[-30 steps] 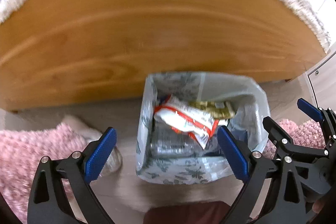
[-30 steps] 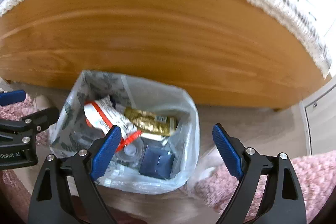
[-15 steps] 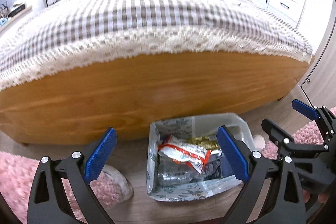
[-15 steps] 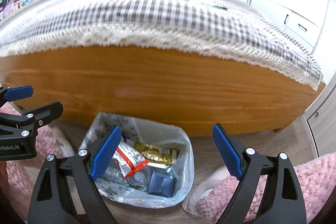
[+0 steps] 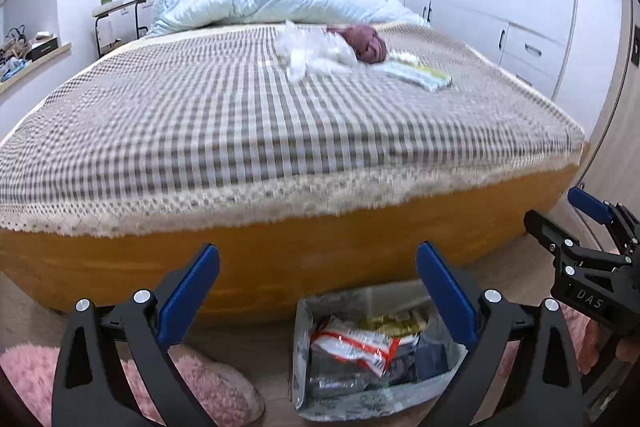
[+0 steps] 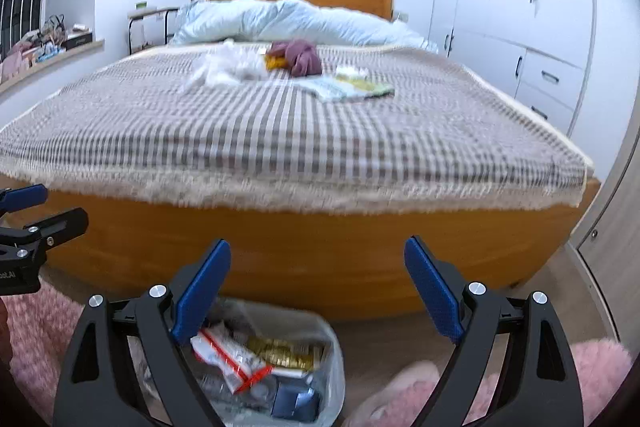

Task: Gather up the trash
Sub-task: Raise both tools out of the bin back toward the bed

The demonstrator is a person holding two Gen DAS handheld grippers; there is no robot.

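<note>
Trash for collection is now showing in two places, listed from largest to smallest against the views of a second ago. Bed (image 5: 256, 115): a second ago only its wooden footboard was filling both views; now the whole checked cover is coming into sight as both cameras are tilting up and rising, which suggests the search is turning to the mattress top. Lined bin (image 5: 304, 367) on the floor at the bed's foot: it is sliding toward the bottom edge of both views and is already carrying a red-and-white wrapper (image 5: 356, 343), a gold packet (image 6: 284, 351) and a dark blue item (image 6: 296, 403). Left gripper (image 5: 318, 291): its jaws are standing wide apart with nothing between them, as before. Right gripper (image 6: 316, 287): likewise spread and empty. Loose items on the cover: a crumpled clear plastic heap (image 5: 312, 51) is lying beside a bundle of purple cloth (image 5: 366, 43), with flat pale packets (image 5: 416, 73) just to the right. These are likely the next pickups; whether the cloth counts as trash cannot be told.
</note>
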